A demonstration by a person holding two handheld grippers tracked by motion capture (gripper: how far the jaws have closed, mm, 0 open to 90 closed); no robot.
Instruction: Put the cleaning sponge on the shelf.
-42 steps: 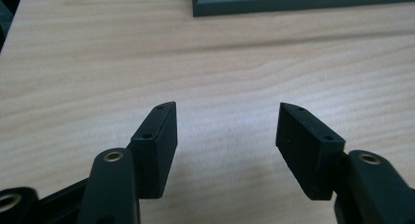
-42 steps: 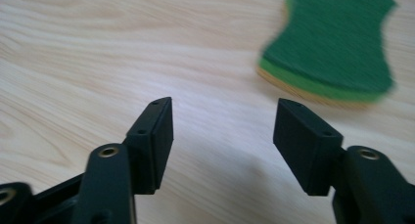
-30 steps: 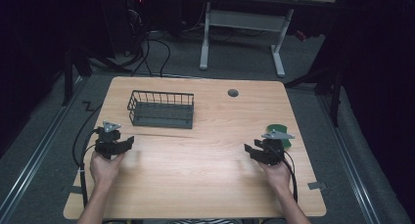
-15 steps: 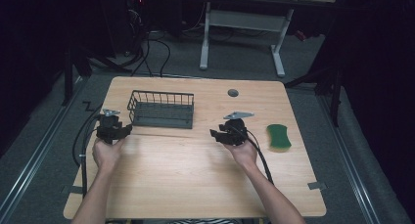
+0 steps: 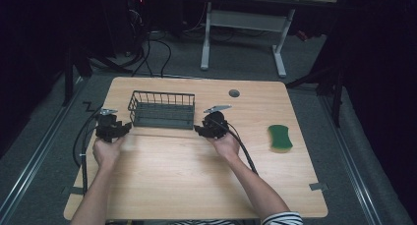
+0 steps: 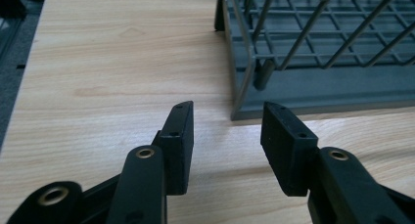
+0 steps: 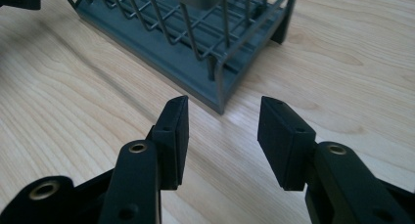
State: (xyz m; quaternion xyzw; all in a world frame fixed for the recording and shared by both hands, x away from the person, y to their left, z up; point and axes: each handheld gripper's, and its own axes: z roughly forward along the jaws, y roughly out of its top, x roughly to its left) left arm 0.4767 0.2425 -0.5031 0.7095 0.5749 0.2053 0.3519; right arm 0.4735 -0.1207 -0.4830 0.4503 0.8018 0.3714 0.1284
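Closing in on the wire basket (image 5: 162, 109) from both ends.
The left gripper (image 5: 111, 126) and right gripper (image 5: 210, 125) each face 1 near corner of the basket on the worktop (image 5: 187, 181), jaws spread wide and holding nothing. My judgement: the step is a 2-handed grasp, so centre each corner post between the jaws, then close both together to keep it level. A green sponge (image 5: 280, 137) lies well apart at the right.

The light wood worktop (image 5: 196, 185) carries a dark wire basket (image 5: 162, 109) toward its far left. A green sponge (image 5: 280, 137) lies well apart, near the right edge.
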